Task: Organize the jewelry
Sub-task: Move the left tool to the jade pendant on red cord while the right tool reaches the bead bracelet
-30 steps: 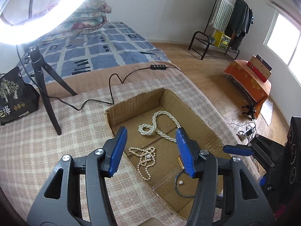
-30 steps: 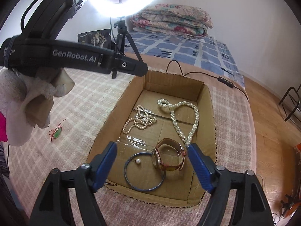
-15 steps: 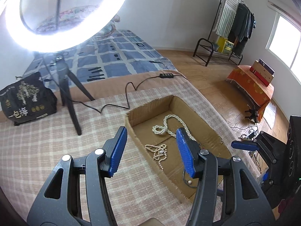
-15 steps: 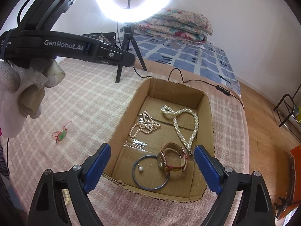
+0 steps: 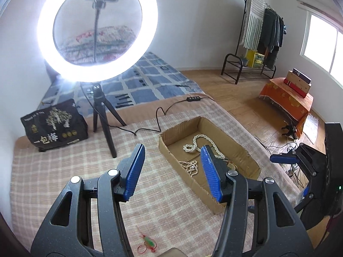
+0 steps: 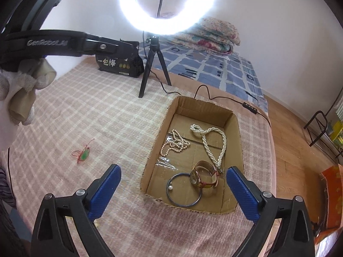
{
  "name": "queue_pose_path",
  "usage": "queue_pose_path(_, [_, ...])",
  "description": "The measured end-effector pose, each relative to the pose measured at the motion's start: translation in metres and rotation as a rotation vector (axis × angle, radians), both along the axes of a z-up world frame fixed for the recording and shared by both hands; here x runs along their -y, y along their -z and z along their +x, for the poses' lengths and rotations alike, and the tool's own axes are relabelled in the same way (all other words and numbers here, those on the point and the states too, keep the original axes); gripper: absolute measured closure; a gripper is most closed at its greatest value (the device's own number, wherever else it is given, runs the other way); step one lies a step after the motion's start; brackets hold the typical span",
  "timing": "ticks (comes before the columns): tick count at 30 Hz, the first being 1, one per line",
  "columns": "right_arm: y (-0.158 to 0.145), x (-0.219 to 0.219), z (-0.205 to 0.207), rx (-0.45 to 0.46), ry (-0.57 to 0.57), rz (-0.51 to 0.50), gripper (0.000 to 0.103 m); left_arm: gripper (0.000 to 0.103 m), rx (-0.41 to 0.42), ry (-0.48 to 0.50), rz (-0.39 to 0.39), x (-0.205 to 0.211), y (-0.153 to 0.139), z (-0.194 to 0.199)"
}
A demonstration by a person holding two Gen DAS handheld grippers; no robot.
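Right wrist view: right gripper [image 6: 172,190] jaws spread wide with nothing between them, having just been opening further; now higher above the cardboard box [image 6: 159,150] than a second ago, near rim no longer under the pads; inside, nearest, dark bangle [image 6: 184,190] touching the watch [image 6: 205,176]; beyond, small pearl strand [image 6: 174,144] and long pearl necklace [image 6: 211,141] lying apart on the box floor; off to the left, on the checked blanket [image 6: 96,117], red-and-green trinket [image 6: 82,153] alone, well clear of the box. Left wrist view: left gripper [image 5: 172,173] jaws about half apart, empty, unchanged in width; pulled back and up, so the box sits farther off than before and the same trinket [image 5: 148,243] shows near the bottom edge; ring light [image 5: 97,30] now fully in frame beyond. Judged: four pieces already boxed, both grippers free, trinket likely the remaining piece to collect.
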State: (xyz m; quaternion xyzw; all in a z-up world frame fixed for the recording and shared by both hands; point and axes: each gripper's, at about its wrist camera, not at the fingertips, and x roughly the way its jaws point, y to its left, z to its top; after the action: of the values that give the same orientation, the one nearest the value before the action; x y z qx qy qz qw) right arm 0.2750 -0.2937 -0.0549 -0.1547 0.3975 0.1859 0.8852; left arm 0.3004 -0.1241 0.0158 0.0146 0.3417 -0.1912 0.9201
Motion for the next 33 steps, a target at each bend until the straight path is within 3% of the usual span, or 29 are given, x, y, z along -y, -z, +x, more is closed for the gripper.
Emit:
queue_pose_path(7, [-0.012, -0.003, -0.028, 0.029, 0.099, 0.020, 0.001, 0.047, 0.030, 0.014, 0.012, -0.017, -0.013, -0.033])
queue_pose_path(9, [-0.013, -0.004, -0.039, 0.037, 0.139, 0.022, 0.001, 0.029, 0.031, 0.008, 0.020, -0.023, -0.013, -0.042])
queue_pose_path(10, [-0.013, -0.004, -0.043, 0.034, 0.152, 0.024, 0.001, 0.026, 0.035, 0.003, 0.020, -0.027, -0.012, -0.046])
queue_pose_path(16, [-0.007, -0.008, -0.075, 0.029, 0.228, 0.048, 0.000, 0.024, 0.009, 0.007, 0.053, -0.049, 0.003, -0.064])
queue_pose_path(23, [0.012, -0.028, -0.099, 0.010, 0.248, -0.007, 0.000, 0.024, -0.081, -0.050, 0.079, -0.081, 0.044, -0.067])
queue_pose_path(28, [0.036, -0.045, -0.118, -0.002, 0.156, -0.025, 0.000, 0.024, -0.191, -0.110, 0.080, -0.099, 0.077, -0.059])
queue_pose_path(33, [0.066, -0.053, -0.126, -0.046, 0.114, -0.051, 0.001, 0.024, -0.260, -0.103, 0.044, -0.107, 0.101, -0.060])
